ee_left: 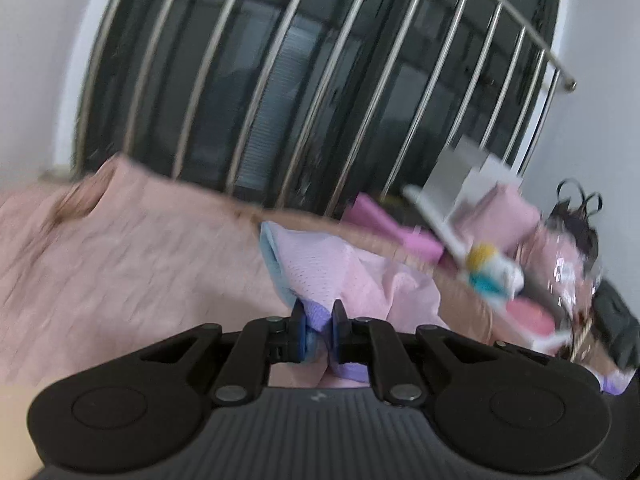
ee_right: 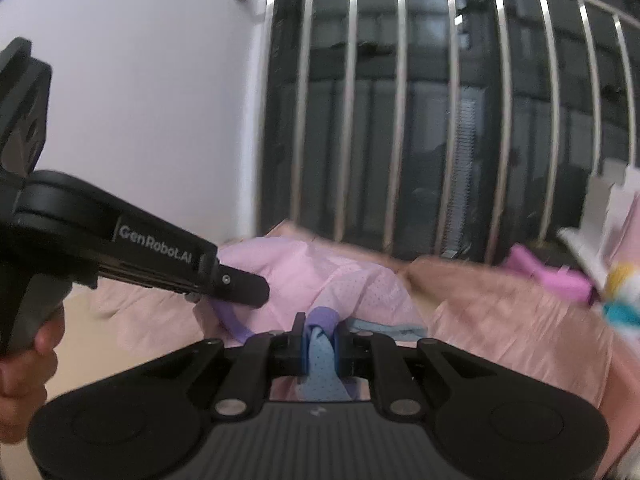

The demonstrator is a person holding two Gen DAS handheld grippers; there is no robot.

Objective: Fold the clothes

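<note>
A pink mesh garment with light blue and purple trim hangs lifted above the pink bedspread. My left gripper is shut on a purple and blue hem of it. In the right wrist view the same garment bunches ahead, and my right gripper is shut on its blue and purple edge. The left gripper reaches in from the left there, with a hand on its handle. Both views are blurred by motion.
A window with metal bars rises behind the bed. White walls stand on either side. At the right lie a magenta cloth, a white rack, a yellow and teal toy and dark bags.
</note>
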